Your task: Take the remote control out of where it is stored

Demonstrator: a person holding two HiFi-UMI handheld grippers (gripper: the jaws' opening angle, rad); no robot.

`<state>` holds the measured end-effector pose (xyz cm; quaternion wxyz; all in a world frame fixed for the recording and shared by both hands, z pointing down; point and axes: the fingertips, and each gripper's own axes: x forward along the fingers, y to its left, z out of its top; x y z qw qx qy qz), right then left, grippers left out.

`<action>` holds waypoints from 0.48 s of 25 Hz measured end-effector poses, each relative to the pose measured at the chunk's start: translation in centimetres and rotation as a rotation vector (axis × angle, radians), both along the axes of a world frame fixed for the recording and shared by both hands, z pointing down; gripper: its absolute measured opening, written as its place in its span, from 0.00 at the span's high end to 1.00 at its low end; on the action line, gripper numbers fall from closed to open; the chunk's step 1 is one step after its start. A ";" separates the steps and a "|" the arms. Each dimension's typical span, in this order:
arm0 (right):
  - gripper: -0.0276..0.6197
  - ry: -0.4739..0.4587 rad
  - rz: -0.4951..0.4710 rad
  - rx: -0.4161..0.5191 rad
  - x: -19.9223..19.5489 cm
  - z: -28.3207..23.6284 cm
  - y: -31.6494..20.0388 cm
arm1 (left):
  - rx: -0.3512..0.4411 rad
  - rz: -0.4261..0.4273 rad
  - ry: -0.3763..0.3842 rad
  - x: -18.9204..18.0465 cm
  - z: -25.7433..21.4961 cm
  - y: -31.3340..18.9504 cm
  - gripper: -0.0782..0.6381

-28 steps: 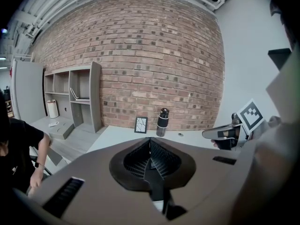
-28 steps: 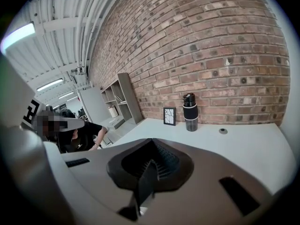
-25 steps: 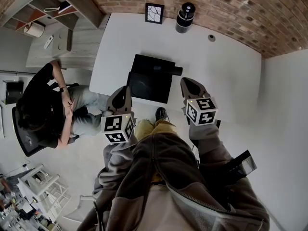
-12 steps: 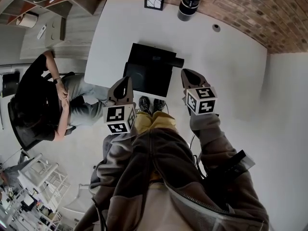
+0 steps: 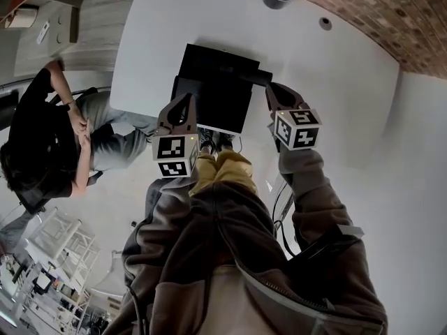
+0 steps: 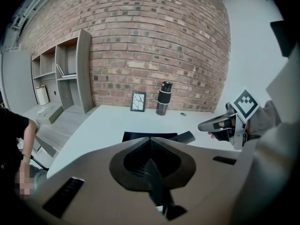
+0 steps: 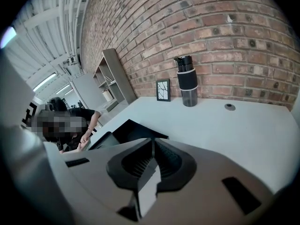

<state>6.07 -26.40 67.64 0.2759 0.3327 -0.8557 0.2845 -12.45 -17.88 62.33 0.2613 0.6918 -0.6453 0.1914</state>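
A flat black box (image 5: pixel 213 93) lies on the white table (image 5: pixel 328 82) near its front edge, also seen as a dark slab (image 6: pixel 150 136) in the left gripper view. A black oblong piece (image 5: pixel 260 76) juts from its right rear corner; I cannot tell whether it is the remote control. My left gripper (image 5: pixel 187 99) hovers at the box's near left corner, jaws shut and empty. My right gripper (image 5: pixel 272 88) hangs at the box's right edge, also shut with nothing in it. The right gripper (image 6: pixel 220 124) shows in the left gripper view too.
A framed picture (image 6: pixel 138 101) and a black bottle (image 6: pixel 163 98) stand at the table's back by the brick wall. A small round cap (image 5: pixel 325 24) sits in the tabletop. A seated person in black (image 5: pixel 42 138) is left of the table, near grey shelves (image 6: pixel 61 74).
The view has moved forward over the table. Both grippers have come up to the black box's near corners and stay shut.
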 end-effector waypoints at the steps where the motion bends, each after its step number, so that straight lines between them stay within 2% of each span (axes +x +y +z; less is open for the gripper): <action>1: 0.95 0.006 0.000 -0.002 0.1 0.4 -0.1 | -0.014 0.006 0.008 0.2 0.7 -0.2 0.88; 10: 0.95 0.034 0.043 -0.028 0.7 3.1 -1.6 | -0.110 0.041 0.040 0.8 4.2 -1.8 0.88; 11: 0.94 0.027 0.054 -0.038 0.8 3.4 -2.0 | -0.112 0.043 0.043 0.9 4.3 -2.0 0.88; 12: 0.87 0.015 0.069 -0.055 0.8 3.7 -2.3 | -0.112 0.043 0.045 0.9 4.5 -2.3 0.88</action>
